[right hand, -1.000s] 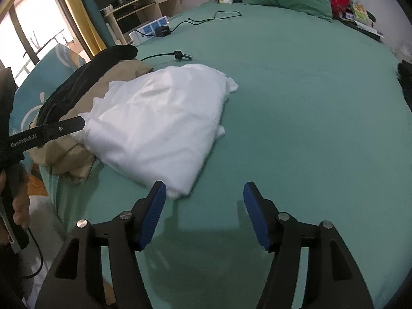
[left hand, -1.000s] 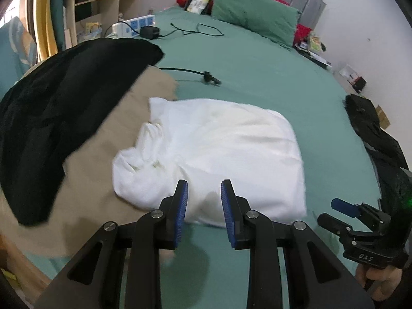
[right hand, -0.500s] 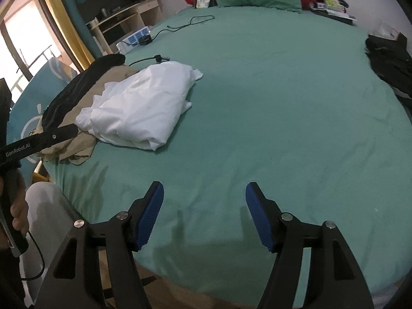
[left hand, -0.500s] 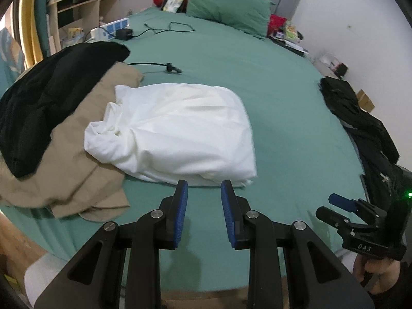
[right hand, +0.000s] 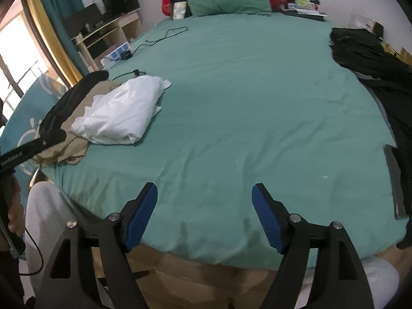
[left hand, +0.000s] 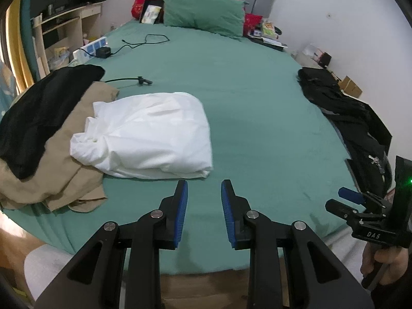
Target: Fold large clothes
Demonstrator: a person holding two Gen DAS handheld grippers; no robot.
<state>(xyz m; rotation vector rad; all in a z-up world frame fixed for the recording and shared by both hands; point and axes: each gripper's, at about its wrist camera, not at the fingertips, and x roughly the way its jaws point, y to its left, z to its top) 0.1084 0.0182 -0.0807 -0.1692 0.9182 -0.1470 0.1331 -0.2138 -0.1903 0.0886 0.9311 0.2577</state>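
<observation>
White shirt (left hand: 144,136) lies folded at bed's (left hand: 257,118) left edge, beside tan and black clothes. Left claw (left hand: 203,200) narrow, empty; right claw (right hand: 204,206) opening, empty. Next: reach dark clothes (right hand: 373,59) at right edge, grip one hem cleanly.

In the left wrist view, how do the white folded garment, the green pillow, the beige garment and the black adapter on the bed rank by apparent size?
1. white folded garment
2. beige garment, partly hidden under the black and white clothes, so unsure against the first
3. green pillow, farther away, so it may really be bigger
4. black adapter
</observation>
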